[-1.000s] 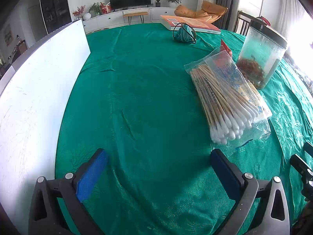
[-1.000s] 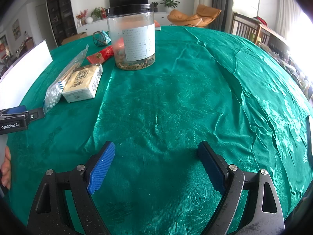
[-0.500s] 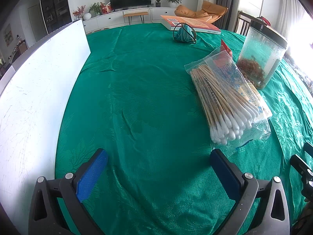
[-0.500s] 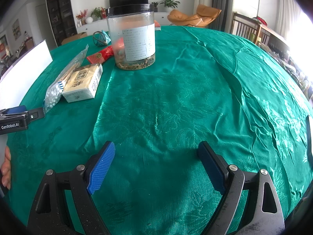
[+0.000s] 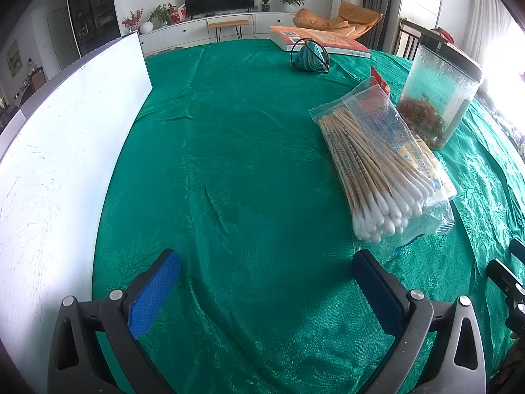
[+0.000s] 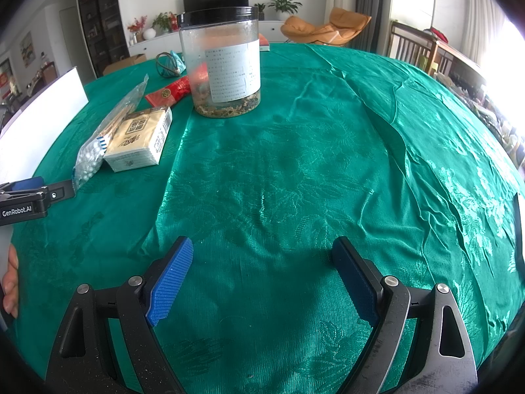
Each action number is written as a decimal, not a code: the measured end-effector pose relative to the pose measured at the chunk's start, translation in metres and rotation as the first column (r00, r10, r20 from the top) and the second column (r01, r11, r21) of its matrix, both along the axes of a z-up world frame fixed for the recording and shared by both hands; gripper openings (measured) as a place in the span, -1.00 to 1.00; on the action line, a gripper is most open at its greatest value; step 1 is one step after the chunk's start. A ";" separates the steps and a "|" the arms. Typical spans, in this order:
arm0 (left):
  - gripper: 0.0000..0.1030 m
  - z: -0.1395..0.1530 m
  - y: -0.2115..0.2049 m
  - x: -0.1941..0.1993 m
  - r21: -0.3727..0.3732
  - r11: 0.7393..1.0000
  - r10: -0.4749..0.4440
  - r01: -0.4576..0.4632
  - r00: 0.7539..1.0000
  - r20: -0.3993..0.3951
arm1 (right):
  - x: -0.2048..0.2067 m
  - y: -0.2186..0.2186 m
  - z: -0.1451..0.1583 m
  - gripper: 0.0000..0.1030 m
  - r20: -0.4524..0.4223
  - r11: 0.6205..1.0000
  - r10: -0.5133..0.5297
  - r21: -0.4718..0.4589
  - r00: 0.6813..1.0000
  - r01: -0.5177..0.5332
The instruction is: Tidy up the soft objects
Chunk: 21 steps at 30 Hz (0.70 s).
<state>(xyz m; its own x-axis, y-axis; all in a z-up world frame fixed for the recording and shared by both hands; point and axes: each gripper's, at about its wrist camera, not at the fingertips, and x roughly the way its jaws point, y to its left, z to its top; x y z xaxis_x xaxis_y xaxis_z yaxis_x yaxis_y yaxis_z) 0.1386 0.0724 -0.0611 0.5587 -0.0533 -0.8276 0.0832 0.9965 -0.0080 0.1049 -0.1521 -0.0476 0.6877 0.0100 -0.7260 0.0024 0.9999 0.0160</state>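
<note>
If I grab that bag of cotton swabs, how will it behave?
The bag of cotton swabs probably feels light. Its loose clear film looks slippery and may crumple. The sticks inside likely shift, so the bag could sag at the ends.

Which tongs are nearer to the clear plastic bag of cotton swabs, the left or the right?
Left. The left tongs sit open just before the clear plastic bag of cotton swabs; the right tongs are open farther off, to its right.

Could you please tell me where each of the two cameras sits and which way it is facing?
Left wrist: on the left gripper, facing across the green tablecloth toward the TV wall; its own open fingers show, cotton swab bag ahead-right.
Right wrist: on the right gripper, facing the jar; its open fingers and a hand show.
Shared: swab bag, jar, tissue pack.
</note>
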 end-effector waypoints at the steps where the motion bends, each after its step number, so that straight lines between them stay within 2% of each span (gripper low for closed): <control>1: 1.00 0.000 0.000 0.000 0.000 1.000 0.000 0.000 1.000 0.000 | 0.000 0.000 0.000 0.73 0.000 1.000 0.000 0.000 1.000 0.000; 13: 1.00 0.002 -0.001 -0.003 -0.001 1.000 -0.011 0.011 1.000 -0.020 | 0.000 0.000 0.000 0.73 0.000 1.000 0.000 0.000 1.000 0.000; 18: 1.00 0.006 -0.024 -0.004 -0.042 0.987 -0.159 0.157 0.986 -0.055 | 0.000 0.000 0.000 0.73 0.001 1.000 0.000 -0.001 1.000 0.000; 21: 1.00 0.007 -0.044 0.002 0.010 0.977 -0.214 0.214 0.976 -0.050 | 0.000 0.000 0.000 0.73 0.001 1.000 0.000 -0.001 1.000 0.000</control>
<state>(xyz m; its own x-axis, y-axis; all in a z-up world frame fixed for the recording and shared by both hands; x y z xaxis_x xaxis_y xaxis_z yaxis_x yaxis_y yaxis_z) 0.1402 0.0280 -0.0537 0.4950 -0.1541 -0.8551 0.2944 0.9557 -0.0018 0.1046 -0.1526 -0.0476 0.6883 0.0097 -0.7253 0.0021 0.9999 0.0154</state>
